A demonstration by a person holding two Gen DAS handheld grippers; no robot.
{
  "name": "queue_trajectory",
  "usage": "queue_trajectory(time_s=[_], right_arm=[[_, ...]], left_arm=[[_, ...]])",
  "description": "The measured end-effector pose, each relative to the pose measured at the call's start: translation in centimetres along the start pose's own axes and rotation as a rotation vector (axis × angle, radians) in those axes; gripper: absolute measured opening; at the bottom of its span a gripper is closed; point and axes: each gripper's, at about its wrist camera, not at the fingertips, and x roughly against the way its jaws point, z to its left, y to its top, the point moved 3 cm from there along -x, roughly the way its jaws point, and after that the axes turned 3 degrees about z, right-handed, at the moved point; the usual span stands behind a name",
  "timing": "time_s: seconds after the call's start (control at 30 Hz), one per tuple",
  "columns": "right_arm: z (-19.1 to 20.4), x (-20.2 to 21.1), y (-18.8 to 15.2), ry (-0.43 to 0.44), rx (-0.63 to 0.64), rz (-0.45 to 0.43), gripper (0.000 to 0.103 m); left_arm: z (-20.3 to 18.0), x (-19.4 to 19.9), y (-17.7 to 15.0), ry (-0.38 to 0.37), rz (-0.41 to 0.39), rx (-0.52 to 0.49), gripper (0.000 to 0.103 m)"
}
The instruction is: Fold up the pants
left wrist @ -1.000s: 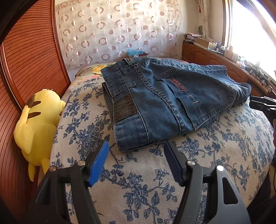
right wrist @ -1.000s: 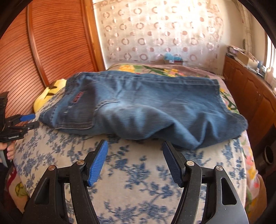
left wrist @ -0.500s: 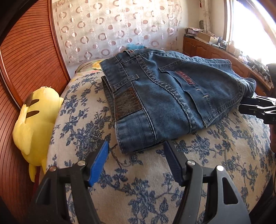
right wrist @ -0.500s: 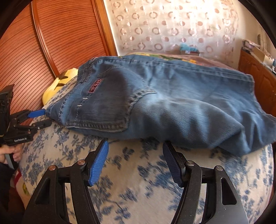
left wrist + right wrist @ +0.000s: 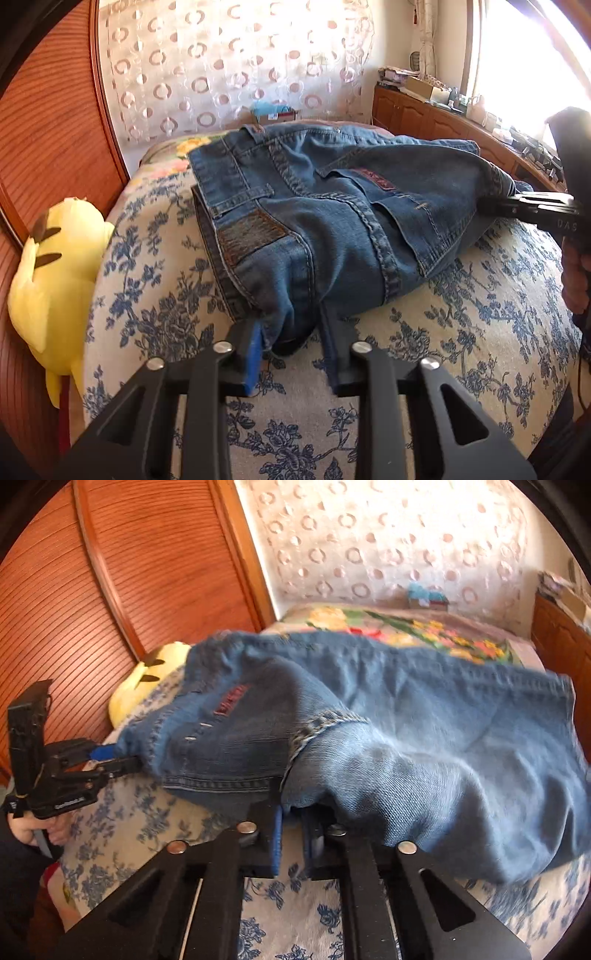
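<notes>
Blue jeans [image 5: 332, 206] lie folded lengthwise on a bed with a blue-flowered cover [image 5: 480, 332], back pockets up. My left gripper [image 5: 291, 339] is shut on the near waistband corner, the denim bunched between its blue pads. It also shows at the left of the right wrist view [image 5: 118, 755], pinching that corner. My right gripper [image 5: 293, 827] is shut on the near edge of the jeans [image 5: 424, 731] below the seat, lifting the fabric a little. It also shows at the right of the left wrist view [image 5: 491, 206].
A yellow plush toy [image 5: 55, 266] lies at the bed's left edge against a reddish slatted wooden panel [image 5: 48, 110]. A curtain with rings [image 5: 240, 62] hangs behind. A wooden cabinet [image 5: 424, 114] with clutter runs under the window at right. A flowered blanket [image 5: 406, 627] lies beyond the jeans.
Both grippers moved forward to the jeans and closed from wide open onto the near edge. The denim is now bunched and slightly raised at both grips.
</notes>
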Motion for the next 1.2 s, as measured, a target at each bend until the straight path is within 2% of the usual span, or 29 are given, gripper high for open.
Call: queue_trajectory(time_s=[0.07, 0.1, 0.5, 0.6, 0.7, 0.8, 0.93, 1.03, 1.2], right_arm=[[0.4, 0.7, 0.4, 0.003, 0.015, -0.015, 0.003], [0.5, 0.9, 0.4, 0.003, 0.018, -0.019, 0.003], [2.0, 6.5, -0.6, 0.024, 0.068, -0.067, 0.001], [3.3, 8.3, -1.0, 0.056, 0.09, -0.084, 0.001], [4.7, 9.2, -1.6, 0.09, 0.112, -0.08, 0.001], [5.5, 8.1, -2.1, 0.091, 0.122, -0.049, 0.001], [4.7, 5.0, -2.2, 0.091, 0.074, 0.006, 0.001], [4.6, 3.3, -1.6, 0.082, 0.071, 0.025, 0.001], [4.0, 0.7, 0.0, 0.072, 0.053, 0.051, 0.001]], left_arm=[[-0.2, 0.8, 0.2, -0.005, -0.017, 0.001, 0.013], [-0.2, 1.2, 0.3, -0.008, -0.025, 0.004, 0.003], [-0.5, 11.0, 0.7, -0.021, -0.175, -0.006, 0.002], [-0.1, 13.4, -0.1, -0.021, -0.197, 0.001, 0.002], [0.5, 14.2, -1.6, -0.011, -0.18, 0.017, 0.002], [0.8, 12.7, -3.6, -0.016, -0.122, 0.033, 0.003], [0.6, 10.2, -5.6, -0.008, -0.053, 0.051, 0.007], [0.4, 9.8, -6.0, -0.01, -0.053, 0.066, 0.011], [0.7, 11.1, -5.4, 0.006, -0.086, 0.067, 0.025]])
